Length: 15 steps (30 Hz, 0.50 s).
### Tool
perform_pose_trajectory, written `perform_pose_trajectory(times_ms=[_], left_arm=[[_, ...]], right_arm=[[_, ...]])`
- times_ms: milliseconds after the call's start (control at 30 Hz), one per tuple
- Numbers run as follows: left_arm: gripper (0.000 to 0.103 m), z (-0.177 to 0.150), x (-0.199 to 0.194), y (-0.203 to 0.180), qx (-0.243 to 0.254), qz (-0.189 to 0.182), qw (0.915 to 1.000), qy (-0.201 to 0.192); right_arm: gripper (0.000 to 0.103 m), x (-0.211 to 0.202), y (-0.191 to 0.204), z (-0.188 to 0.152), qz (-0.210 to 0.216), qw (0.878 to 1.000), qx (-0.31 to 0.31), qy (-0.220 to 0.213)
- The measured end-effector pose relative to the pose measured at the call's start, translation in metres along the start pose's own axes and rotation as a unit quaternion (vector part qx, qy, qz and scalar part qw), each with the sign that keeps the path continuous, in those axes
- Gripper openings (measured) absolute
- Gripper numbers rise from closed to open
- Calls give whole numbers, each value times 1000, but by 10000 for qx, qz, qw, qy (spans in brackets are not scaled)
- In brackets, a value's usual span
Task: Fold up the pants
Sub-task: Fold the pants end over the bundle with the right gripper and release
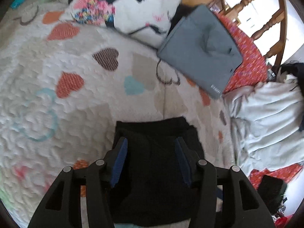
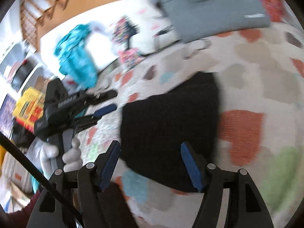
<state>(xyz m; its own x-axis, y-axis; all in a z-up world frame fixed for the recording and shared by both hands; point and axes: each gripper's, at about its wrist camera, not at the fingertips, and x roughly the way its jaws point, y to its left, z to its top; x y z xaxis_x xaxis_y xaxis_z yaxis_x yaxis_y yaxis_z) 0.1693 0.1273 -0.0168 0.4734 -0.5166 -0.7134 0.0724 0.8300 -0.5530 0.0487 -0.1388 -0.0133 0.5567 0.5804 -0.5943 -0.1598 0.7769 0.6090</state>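
Black pants point(image 1: 157, 163), folded into a compact dark block, lie closest to the left wrist camera, on a quilted bedspread point(image 1: 57, 76) printed with coloured hearts; the left gripper point(image 1: 151, 148) hangs over them with its blue-padded fingers point(image 1: 119, 161) spread wide apart, one over each side of the fabric, clamping nothing. Moving rightward in that view, a patterned pillow point(image 1: 133, 5) sits at the top of the bed; a folded grey garment point(image 1: 201, 53) lies beside it, partly on the bedspread and partly on a red floral cloth point(image 1: 247, 64); a wooden chair point(image 1: 269, 19) stands beyond; a rumpled pale grey garment point(image 1: 269, 121) is heaped at the far right.

From the right wrist camera, much of it blurred, the far left shows the left gripper point(image 2: 106, 102) seen from the side, its fingers parted, held in a gloved hand point(image 2: 57, 155); a turquoise cloth point(image 2: 77, 57) lies behind it. The right gripper point(image 2: 150, 152) also stands wide open, its blue pads point(image 2: 191, 167) apart above the near edge of the pants point(image 2: 171, 129), which rest flat on the bedspread point(image 2: 256, 76) in the middle of the frame; whether the pads touch the fabric cannot be told. The grey garment point(image 2: 212, 9) lies at the upper right, well apart from the pants.
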Motion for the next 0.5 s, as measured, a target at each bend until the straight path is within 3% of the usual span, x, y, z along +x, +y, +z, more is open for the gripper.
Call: perform_pose_trajectory(times_ms=[133, 200, 367, 500], left_arm=[[51, -3, 36, 23, -299, 597, 9974, 281], [52, -9, 44, 39, -576, 499, 9965, 334], [65, -18, 42, 50, -647, 371, 9970, 227], [66, -22, 41, 58, -749, 186, 9970, 86]], right_arm=[[71, -19, -18, 7, -101, 9995, 261, -177], [71, -23, -21, 16, -137, 9992, 271, -253], [71, -4, -19, 48, -231, 9993, 129, -251], [68, 35, -15, 78, 324, 9989, 342, 62]])
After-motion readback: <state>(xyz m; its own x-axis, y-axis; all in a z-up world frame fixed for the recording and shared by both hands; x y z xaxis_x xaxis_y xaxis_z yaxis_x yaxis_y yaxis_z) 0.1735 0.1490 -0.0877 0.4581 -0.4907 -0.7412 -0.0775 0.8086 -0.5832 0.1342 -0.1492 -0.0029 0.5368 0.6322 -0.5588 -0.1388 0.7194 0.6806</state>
